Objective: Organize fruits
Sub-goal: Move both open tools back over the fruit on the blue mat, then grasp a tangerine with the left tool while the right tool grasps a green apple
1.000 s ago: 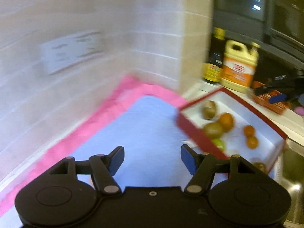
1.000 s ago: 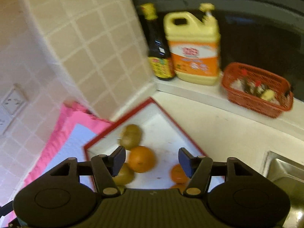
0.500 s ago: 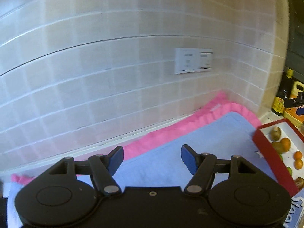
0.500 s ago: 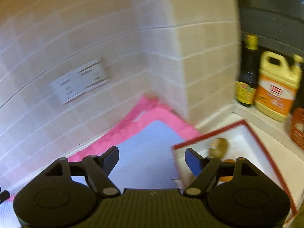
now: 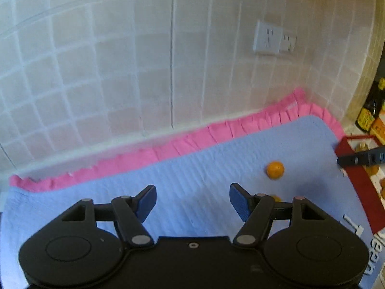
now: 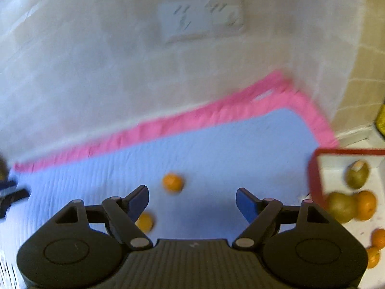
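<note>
Fruit lies in two places around the blue mat: one small orange and a second small orange sit on the mat itself, while kiwis and more oranges fill the red-rimmed tray at the mat's right edge. Above the mat, the left gripper hangs with jaws apart and empty. The right gripper hovers over the mat too, its jaws opening with nothing between them.

Most of the blue mat is lying bare, leaving wide room to pass. Two small oranges are sitting on it, the red-rimmed tray is bounding its right edge, and the tiled wall is closing off the back.
</note>
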Demonstrator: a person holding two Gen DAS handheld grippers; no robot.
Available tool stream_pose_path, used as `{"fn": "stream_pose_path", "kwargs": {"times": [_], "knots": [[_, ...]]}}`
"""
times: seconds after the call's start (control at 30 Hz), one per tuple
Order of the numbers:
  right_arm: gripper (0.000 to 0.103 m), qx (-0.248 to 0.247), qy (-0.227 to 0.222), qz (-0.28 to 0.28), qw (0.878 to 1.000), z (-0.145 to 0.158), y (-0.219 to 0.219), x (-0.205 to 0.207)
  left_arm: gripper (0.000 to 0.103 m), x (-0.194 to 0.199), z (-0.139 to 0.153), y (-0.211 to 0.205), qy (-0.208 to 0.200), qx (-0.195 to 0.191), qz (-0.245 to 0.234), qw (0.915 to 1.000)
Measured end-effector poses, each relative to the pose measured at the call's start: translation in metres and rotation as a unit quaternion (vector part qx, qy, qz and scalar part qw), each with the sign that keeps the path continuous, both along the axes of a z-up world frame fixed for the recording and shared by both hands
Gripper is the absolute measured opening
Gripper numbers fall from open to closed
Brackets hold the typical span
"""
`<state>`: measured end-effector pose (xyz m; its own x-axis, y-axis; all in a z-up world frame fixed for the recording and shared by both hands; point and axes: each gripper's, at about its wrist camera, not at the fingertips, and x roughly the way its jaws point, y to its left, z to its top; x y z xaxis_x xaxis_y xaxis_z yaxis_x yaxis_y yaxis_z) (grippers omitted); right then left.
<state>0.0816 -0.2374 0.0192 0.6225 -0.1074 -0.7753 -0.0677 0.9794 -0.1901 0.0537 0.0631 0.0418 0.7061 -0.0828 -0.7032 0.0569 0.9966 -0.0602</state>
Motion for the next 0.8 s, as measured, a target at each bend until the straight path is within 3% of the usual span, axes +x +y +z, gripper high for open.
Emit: {"fn": "stream_pose_path", "kwargs": {"times": [0.33,0.57,0.8], "knots": [[0.081,0.006,0.124,0.024,0.992,-0.102,0.013,-0.024,0.08,0.006,-0.075,-0.007,0.107,-0.037,-0.029,0.9932],[0.081,0.042,0.111,-0.004,0.993,-0.122,0.003,-0.026,0.08,0.041,-0.08,-0.046,0.093,-0.069,-0.082,0.9898],[0.08,0.049,0.104,-0.019,0.993,-0.127,-0.003,-0.021,0.08,0.085,-0.092,-0.088,0.112,-0.086,-0.152,0.9783]]}}
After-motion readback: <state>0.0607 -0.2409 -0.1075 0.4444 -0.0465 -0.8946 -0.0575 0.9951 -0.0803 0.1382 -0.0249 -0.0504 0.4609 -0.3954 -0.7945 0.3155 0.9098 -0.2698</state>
